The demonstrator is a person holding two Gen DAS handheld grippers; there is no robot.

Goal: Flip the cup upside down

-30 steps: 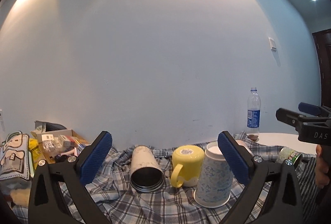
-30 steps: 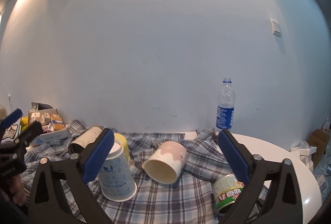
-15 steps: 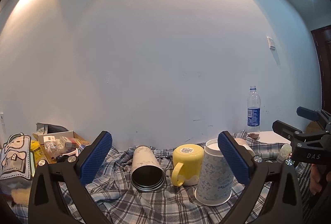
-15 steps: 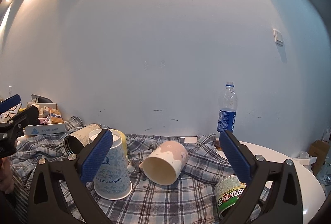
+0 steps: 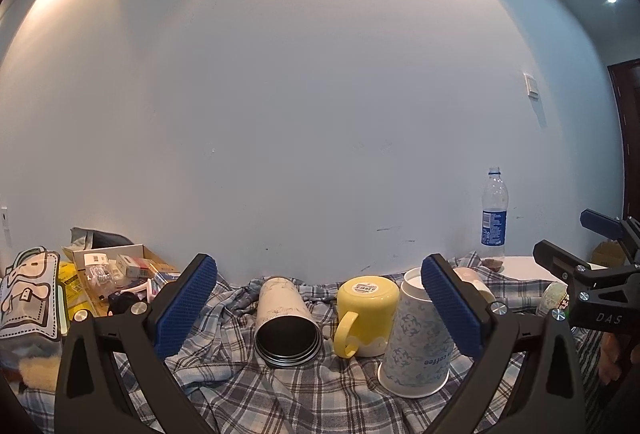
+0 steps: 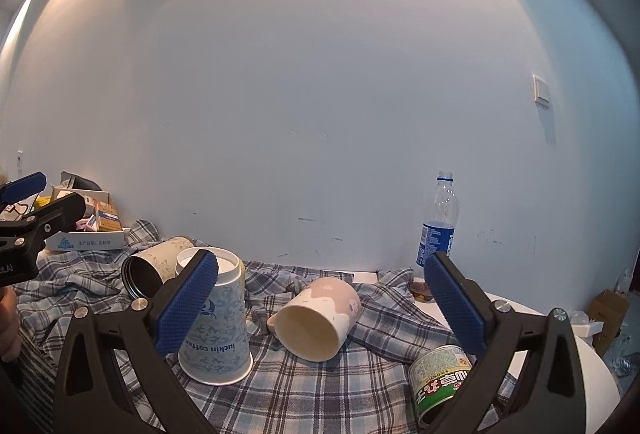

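A blue-patterned paper coffee cup (image 5: 416,346) stands upside down on the plaid cloth; it also shows in the right wrist view (image 6: 216,318). A yellow mug (image 5: 366,314) stands upside down beside it. A cream tumbler (image 5: 286,322) lies on its side, mouth toward me. A pink mug (image 6: 316,318) lies on its side, mouth toward me. My left gripper (image 5: 320,308) is open and empty, above the near cloth. My right gripper (image 6: 322,304) is open and empty, with the pink mug between its fingers further off.
A green tin can (image 6: 438,382) lies at the right. A water bottle (image 6: 438,222) stands by the wall on the white table (image 6: 520,314). Boxes and clutter (image 5: 116,270) sit at the left. The plaid cloth (image 5: 312,394) covers the table.
Both grippers have pulled back and tilted a little, so the cups sit slightly farther and higher in view. Nothing on the cloth has moved.
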